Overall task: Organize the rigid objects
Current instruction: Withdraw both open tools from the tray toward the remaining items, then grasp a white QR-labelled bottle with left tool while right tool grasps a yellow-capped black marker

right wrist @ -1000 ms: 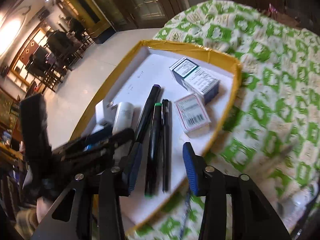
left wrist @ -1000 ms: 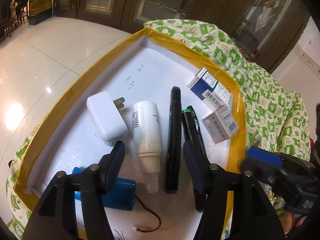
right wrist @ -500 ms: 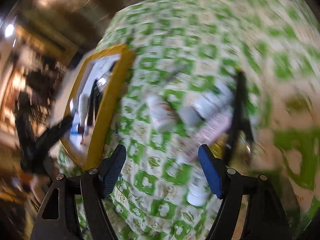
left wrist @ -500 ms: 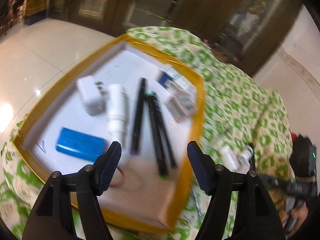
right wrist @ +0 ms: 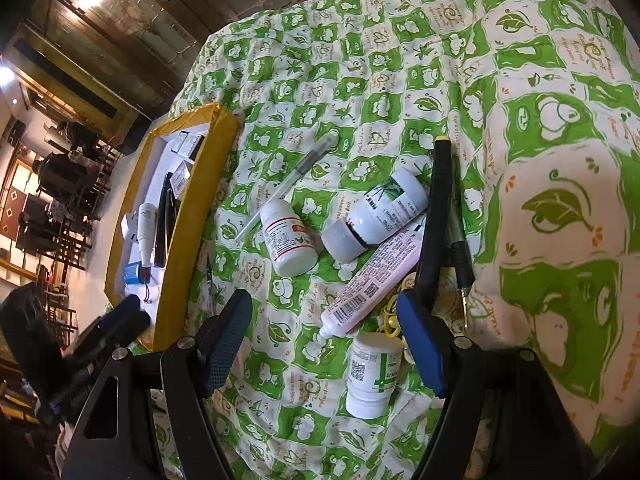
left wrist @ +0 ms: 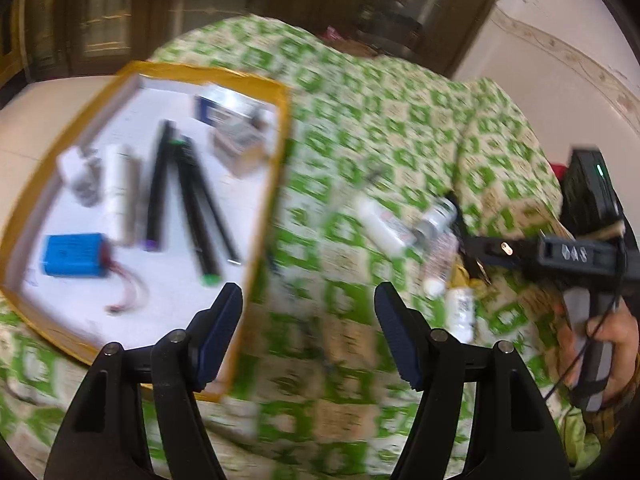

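**Both grippers empty above a half-sorted pile on the green quilt**

At the far left of the right wrist view sits the yellow-taped tray with a white floor (right wrist: pixel 176 232). In it lie a blue rectangular battery pack with red leads (left wrist: pixel 74 255), a white wall charger (left wrist: pixel 76 168), a white spray bottle (left wrist: pixel 118 192), three black markers (left wrist: pixel 188 200) side by side, and small printed cartons (left wrist: pixel 232 128) at the far end.

The left gripper (left wrist: pixel 308 334) hangs over the tray's near right corner and the green-and-cream patterned quilt (right wrist: pixel 400 60). Its jaws stand apart, having just been opening, with nothing between them.

To the right of the tray, loose on the quilt, come a clear slim pen (right wrist: pixel 292 180), a white pill bottle with a red-striped label (right wrist: pixel 289 240), a white bottle with a grey cap (right wrist: pixel 376 212), a pink tube with a barcode (right wrist: pixel 372 284), a white bottle with a green cross label (right wrist: pixel 374 372), some yellow rubber bands (right wrist: pixel 388 316) and a long black marker with a yellow tip (right wrist: pixel 438 216). These lie touching or overlapping in one cluster.

The right gripper (right wrist: pixel 324 344) hovers over that cluster, jaws wide apart after just opening, pressing on nothing. In the left wrist view a hand (left wrist: pixel 604 344) grasps its handle at the far right.
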Available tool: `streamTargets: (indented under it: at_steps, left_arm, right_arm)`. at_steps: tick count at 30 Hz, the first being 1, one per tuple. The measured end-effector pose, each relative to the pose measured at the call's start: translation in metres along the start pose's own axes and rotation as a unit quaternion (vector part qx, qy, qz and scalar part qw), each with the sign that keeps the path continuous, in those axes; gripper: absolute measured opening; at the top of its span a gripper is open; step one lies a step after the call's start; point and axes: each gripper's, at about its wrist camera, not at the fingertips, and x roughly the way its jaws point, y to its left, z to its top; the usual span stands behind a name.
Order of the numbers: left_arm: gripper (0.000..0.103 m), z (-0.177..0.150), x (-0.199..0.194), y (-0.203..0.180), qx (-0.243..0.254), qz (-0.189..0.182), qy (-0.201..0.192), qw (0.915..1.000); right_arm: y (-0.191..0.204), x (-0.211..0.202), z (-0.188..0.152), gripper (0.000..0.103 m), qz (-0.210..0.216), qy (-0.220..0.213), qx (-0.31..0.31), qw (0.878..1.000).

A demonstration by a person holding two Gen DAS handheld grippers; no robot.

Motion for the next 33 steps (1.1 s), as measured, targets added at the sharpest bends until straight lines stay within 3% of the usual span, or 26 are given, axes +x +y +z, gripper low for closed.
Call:
streamTargets:
  at_steps: [10,12,15,19,20,22,24,26,30,33]
  left_arm:
    - [0.067,-0.023,0.059,-0.091,0.049,-0.094,0.087,0.9905]
    - [0.061,-0.025,0.067,-0.105,0.063,-0.103,0.094,0.9881]
    - [0.06,-0.026,0.079,-0.126,0.085,-0.105,0.101,0.9857]
    - [0.059,-0.02,0.1,-0.131,0.071,-0.096,0.11,0.9867]
    - [0.052,-0.019,0.104,-0.131,0.069,-0.093,0.112,0.987]
    - [0.05,-0.02,0.111,-0.133,0.07,-0.089,0.112,0.9873]
    - [0.035,-0.021,0.111,-0.136,0.083,-0.083,0.105,0.9876]
    - [0.032,-0.024,0.108,-0.136,0.094,-0.082,0.102,0.987]
    - [0.031,-0.029,0.096,-0.12,0.086,-0.088,0.101,0.9873]
    - [0.031,-0.032,0.082,-0.102,0.083,-0.076,0.098,0.9889]
  right_arm:
    - [-0.013,0.002,0.019,0.069,-0.032,0.031,0.016,0.999]
    - [-0.018,0.005,0.025,0.066,-0.046,0.047,0.026,0.998]
    - [-0.026,0.011,0.032,0.061,-0.068,0.059,0.029,0.996]
    - [-0.033,0.018,0.04,0.058,-0.082,0.059,0.027,0.995]
    - [-0.033,0.02,0.041,0.056,-0.085,0.059,0.023,0.994]
    - [-0.034,0.025,0.044,0.051,-0.102,0.061,0.011,0.993]
    - [-0.039,0.033,0.047,0.044,-0.115,0.068,0.003,0.991]
    - [-0.04,0.037,0.048,0.039,-0.127,0.066,-0.008,0.99]
    - [-0.031,0.036,0.042,0.03,-0.105,0.055,-0.034,0.992]
    - [-0.022,0.045,0.035,0.023,-0.022,0.084,-0.02,0.996]
